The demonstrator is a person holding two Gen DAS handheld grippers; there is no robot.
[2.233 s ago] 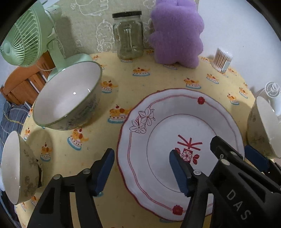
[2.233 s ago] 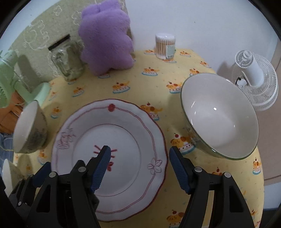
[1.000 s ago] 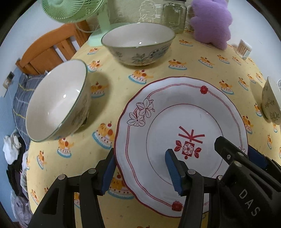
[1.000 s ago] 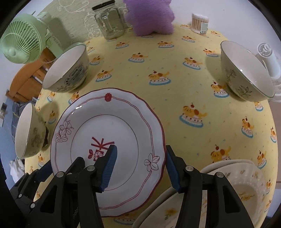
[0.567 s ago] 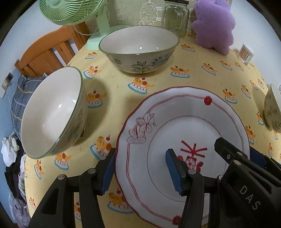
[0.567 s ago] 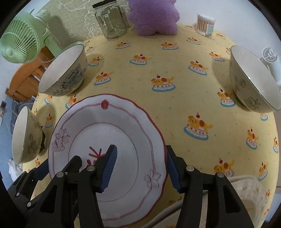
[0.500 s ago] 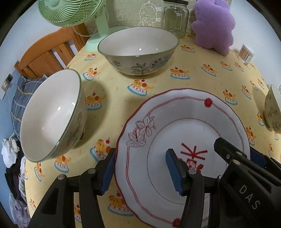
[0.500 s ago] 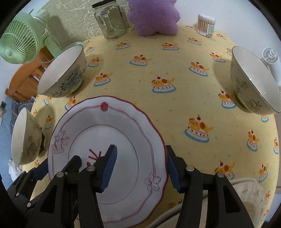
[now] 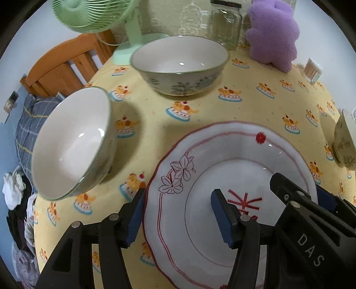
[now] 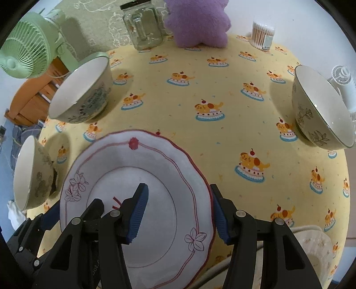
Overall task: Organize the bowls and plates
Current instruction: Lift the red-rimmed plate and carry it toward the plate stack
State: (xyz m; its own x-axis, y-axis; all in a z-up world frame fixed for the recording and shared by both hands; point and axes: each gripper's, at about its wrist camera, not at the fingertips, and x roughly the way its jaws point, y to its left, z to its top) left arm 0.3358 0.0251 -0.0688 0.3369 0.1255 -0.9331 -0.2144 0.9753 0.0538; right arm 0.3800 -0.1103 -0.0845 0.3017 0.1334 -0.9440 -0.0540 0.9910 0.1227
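Both grippers straddle plate rim; cream dish only right view.

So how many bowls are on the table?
3: one bowl by the green fan, one bowl at the table's left edge, one bowl at right by the white fan. None seems hidden.

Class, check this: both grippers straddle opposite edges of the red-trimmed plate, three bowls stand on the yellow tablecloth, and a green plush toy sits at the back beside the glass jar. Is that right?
One detail is wrong: the plush toy is purple, not green, as the right wrist view shows. It does sit beside the glass jar; the green thing is the fan. The rest stands.
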